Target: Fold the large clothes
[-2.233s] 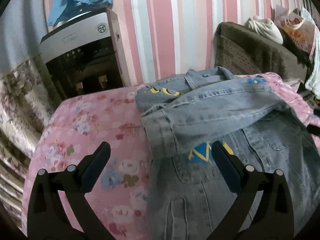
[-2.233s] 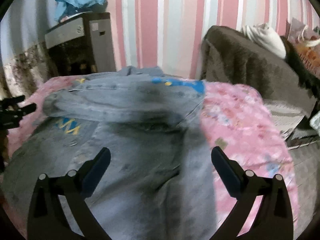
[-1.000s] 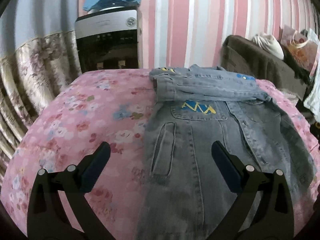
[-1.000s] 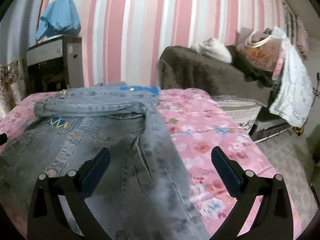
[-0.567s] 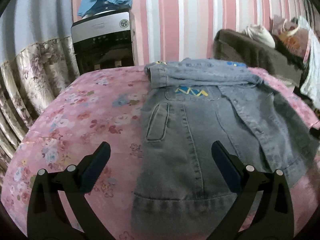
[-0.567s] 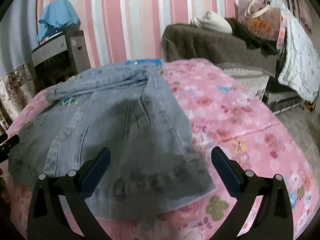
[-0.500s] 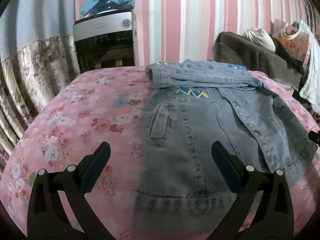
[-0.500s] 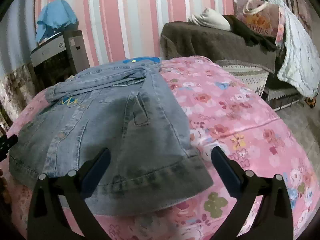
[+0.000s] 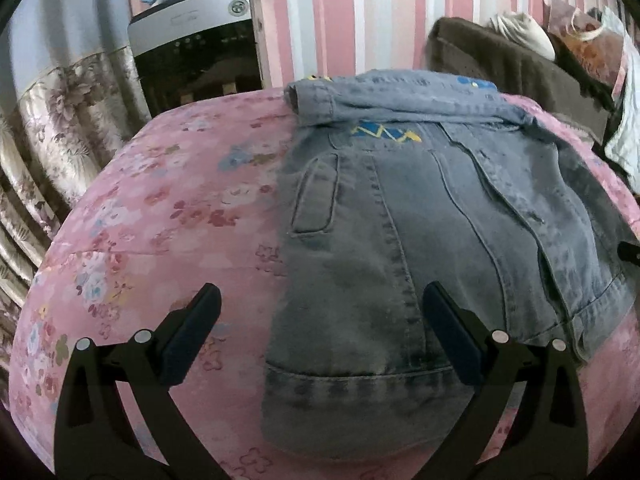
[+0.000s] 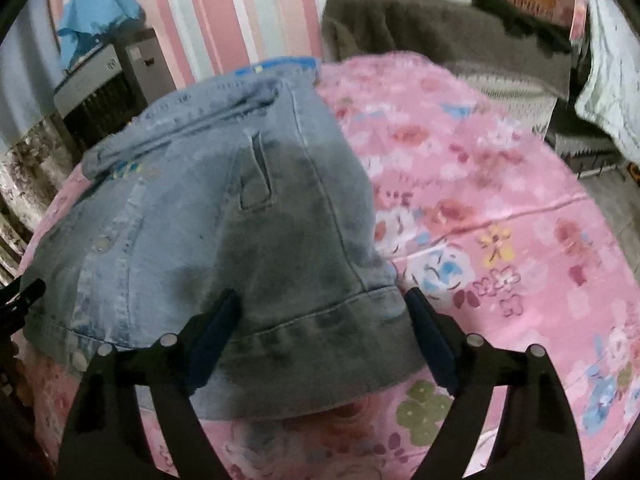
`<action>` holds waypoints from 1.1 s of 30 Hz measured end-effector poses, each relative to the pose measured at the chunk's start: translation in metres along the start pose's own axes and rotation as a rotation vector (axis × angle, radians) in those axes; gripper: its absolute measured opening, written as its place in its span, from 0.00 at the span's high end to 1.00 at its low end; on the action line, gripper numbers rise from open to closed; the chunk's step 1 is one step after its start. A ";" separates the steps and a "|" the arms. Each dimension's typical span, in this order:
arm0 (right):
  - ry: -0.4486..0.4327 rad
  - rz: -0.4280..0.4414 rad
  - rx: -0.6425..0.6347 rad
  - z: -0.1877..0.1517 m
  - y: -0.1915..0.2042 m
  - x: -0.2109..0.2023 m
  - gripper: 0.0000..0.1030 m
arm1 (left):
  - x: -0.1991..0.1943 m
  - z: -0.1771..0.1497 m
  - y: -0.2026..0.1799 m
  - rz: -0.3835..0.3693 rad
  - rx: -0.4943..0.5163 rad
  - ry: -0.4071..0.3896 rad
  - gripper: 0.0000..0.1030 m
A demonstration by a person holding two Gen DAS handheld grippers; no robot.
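Note:
A blue denim jacket (image 9: 400,220) lies front-up on a pink floral bed (image 9: 160,208), with a sleeve folded across its chest near the collar. My left gripper (image 9: 320,320) is open and empty, just above the jacket's bottom hem at its left corner. In the right wrist view the jacket (image 10: 224,216) fills the left half. My right gripper (image 10: 322,320) is open and empty, its jaws standing either side of the hem's right corner. The left gripper's tip shows at the left edge of that view (image 10: 20,300).
A water dispenser (image 9: 200,48) with a blue cloth on top stands behind the bed by the striped wall. A brown-covered sofa (image 10: 440,28) with bags and clothes stands to the right. A floral curtain (image 9: 60,128) hangs at the left. The bed's pink sheet (image 10: 500,208) extends to the right.
Both grippers have drawn back from the collar end to the jacket's bottom hem and dropped lower towards it. Both stayed open. The jacket has not moved.

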State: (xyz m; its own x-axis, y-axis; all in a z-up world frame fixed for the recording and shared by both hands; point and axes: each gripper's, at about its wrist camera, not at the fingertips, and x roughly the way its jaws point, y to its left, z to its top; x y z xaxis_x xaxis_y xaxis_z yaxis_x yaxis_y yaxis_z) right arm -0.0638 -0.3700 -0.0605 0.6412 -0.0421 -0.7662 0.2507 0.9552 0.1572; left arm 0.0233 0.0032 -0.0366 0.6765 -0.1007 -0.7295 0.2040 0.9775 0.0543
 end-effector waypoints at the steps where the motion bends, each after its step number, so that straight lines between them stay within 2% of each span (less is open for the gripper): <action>1: 0.004 -0.001 -0.015 0.000 0.003 0.001 0.18 | 0.001 0.000 -0.001 -0.006 0.001 0.005 0.03; 2: 0.004 0.008 -0.022 0.000 0.004 0.001 0.21 | 0.001 0.000 0.000 -0.012 -0.001 0.007 0.03; 3: 0.005 0.020 -0.025 0.000 0.005 0.001 0.31 | 0.001 0.000 0.000 -0.015 -0.004 0.008 0.03; 4: 0.002 0.023 -0.028 0.000 0.005 0.000 0.36 | 0.002 0.000 0.002 -0.022 -0.012 0.011 0.03; 6: 0.015 0.106 -0.008 0.000 0.000 -0.002 0.66 | 0.003 0.000 0.006 -0.039 -0.033 0.020 0.03; 7: 0.019 0.144 0.013 0.000 -0.003 -0.003 0.68 | 0.004 0.000 0.007 -0.046 -0.040 0.024 0.03; 10: 0.016 0.152 0.002 -0.001 -0.002 -0.003 0.68 | 0.006 -0.001 0.011 -0.068 -0.059 0.035 0.03; 13: 0.017 0.168 0.020 -0.001 -0.003 0.000 0.64 | 0.006 -0.001 0.008 -0.080 -0.050 0.045 0.03; 17: 0.000 0.181 0.006 -0.002 0.003 0.001 0.53 | 0.010 -0.002 0.001 -0.076 -0.023 0.073 0.03; 20: 0.003 0.162 -0.019 0.000 0.010 0.002 0.49 | 0.009 -0.002 -0.006 -0.075 0.010 0.070 0.04; 22: 0.003 0.168 -0.021 0.000 0.010 0.002 0.46 | 0.009 -0.002 -0.011 -0.067 0.033 0.067 0.10; 23: 0.004 0.172 -0.022 0.000 0.010 0.002 0.44 | 0.010 -0.003 -0.012 -0.077 0.037 0.070 0.21; 25: 0.005 0.170 -0.026 0.000 0.011 0.003 0.43 | 0.010 -0.003 -0.012 -0.101 0.027 0.071 0.29; 27: 0.007 0.166 -0.037 -0.001 0.013 0.003 0.40 | 0.008 -0.004 -0.014 -0.127 0.033 0.068 0.46; 30: 0.009 0.150 -0.051 -0.002 0.017 0.002 0.39 | 0.005 -0.007 -0.018 -0.129 0.048 0.066 0.56; 33: 0.013 0.145 -0.059 -0.007 0.015 -0.002 0.39 | 0.003 -0.010 -0.014 -0.150 0.039 0.073 0.57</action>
State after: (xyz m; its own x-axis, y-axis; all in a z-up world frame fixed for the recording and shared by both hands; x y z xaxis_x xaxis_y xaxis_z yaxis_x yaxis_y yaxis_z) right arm -0.0662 -0.3534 -0.0606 0.6581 0.1004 -0.7462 0.1132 0.9666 0.2300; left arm 0.0153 -0.0087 -0.0465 0.5835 -0.2297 -0.7789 0.3273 0.9443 -0.0333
